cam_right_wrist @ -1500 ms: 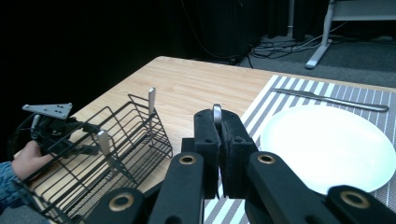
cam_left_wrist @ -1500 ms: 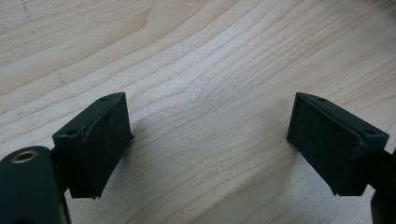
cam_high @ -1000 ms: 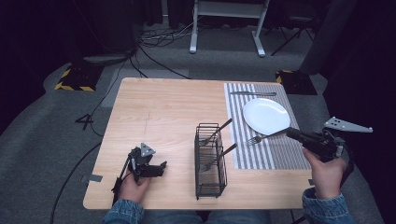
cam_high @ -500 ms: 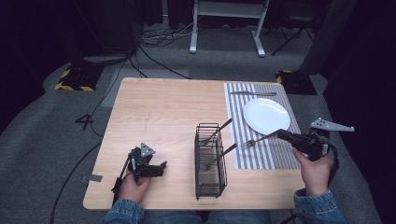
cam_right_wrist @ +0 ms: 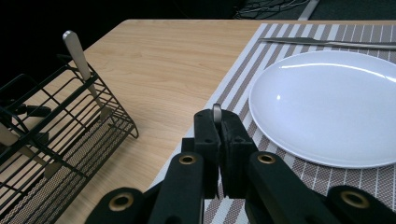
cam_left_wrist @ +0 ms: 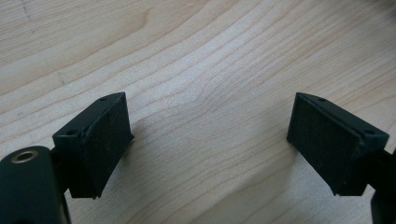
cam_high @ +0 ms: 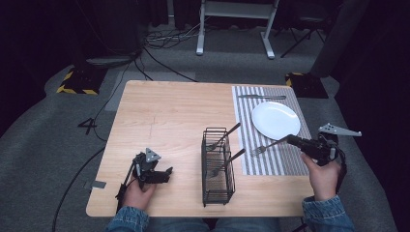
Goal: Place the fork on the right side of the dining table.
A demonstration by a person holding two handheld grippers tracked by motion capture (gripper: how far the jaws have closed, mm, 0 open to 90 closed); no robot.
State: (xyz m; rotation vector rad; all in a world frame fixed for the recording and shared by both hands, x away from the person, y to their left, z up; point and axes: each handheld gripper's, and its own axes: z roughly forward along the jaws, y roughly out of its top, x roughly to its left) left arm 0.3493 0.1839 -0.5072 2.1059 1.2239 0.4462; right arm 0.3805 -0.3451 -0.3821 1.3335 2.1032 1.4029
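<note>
The right gripper (cam_high: 293, 141) has carried the fork (cam_high: 265, 147) nearer the white plate (cam_high: 275, 119), jaws clamped on its handle, tines just beside the plate's near-left rim. Far left of the plate, the left gripper (cam_left_wrist: 208, 140) rests spread wide.

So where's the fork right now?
In the high view, the fork is clamped in the right gripper, over the striped placemat, between the wire caddy and white plate.

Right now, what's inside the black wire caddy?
The black wire caddy holds cutlery with metal handles sticking out toward the striped placemat. Their working ends sit behind the wires, so type and count are unclear.
</note>
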